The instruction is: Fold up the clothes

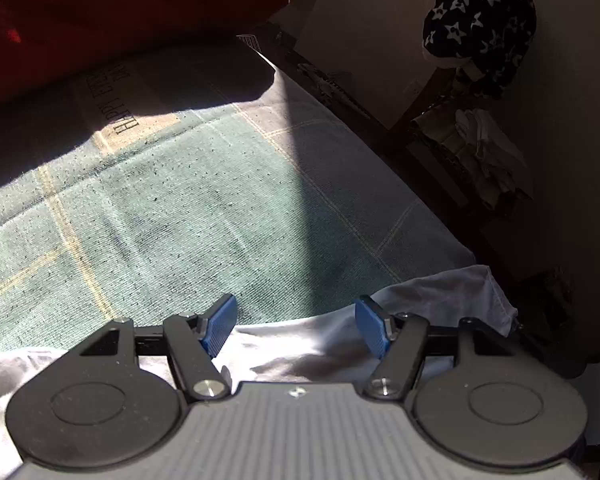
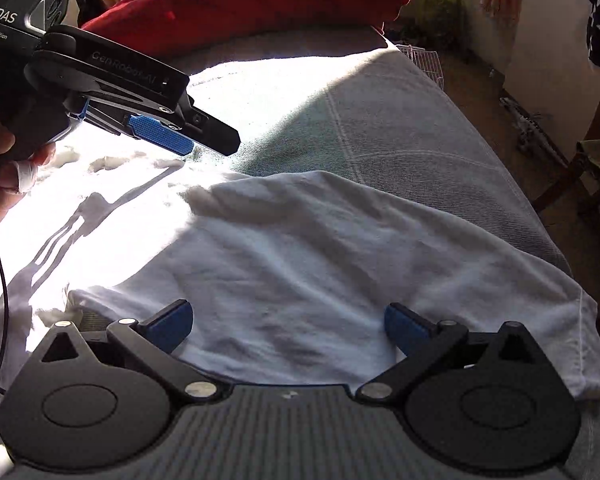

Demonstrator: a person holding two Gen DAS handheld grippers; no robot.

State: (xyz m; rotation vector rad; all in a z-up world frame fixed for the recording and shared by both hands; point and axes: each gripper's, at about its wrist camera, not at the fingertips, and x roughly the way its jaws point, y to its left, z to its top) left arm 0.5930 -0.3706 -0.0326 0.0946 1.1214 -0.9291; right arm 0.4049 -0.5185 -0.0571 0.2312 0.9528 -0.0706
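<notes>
Across the grey-green checked bedcover (image 2: 380, 128) a white garment (image 2: 300, 256) lies spread and rumpled, its near part directly below the right gripper (image 2: 288, 324), whose blue pads (image 2: 172, 326) stand far apart over the cloth with nothing caught between them; whether the tips brush the fabric cannot be told. One hemmed corner of the garment reaches out to the right edge of the bed. In the left wrist view the same white garment (image 1: 420, 312) lies under and just ahead of the left gripper (image 1: 296, 328), whose jaws are also apart, empty, with the cloth's edge running beneath them. Seen from the right wrist view, the left gripper (image 2: 184, 142) hangs above the sunlit far side of the garment, held by a hand (image 2: 0, 176) with a taped finger, and a dark cable (image 2: 2, 280) trails down from it. Its black body reads "DAS Data Acquisition System" and "GenRobot.AI". Printed on the bedcover, partly in shadow, is lettering that begins "HAPPY"; the rest is not legible. Beyond lies a red blanket (image 2: 260, 0), bunched at the head of the bed, and off to the right hangs a dark star-print cloth (image 1: 480, 20).
</notes>
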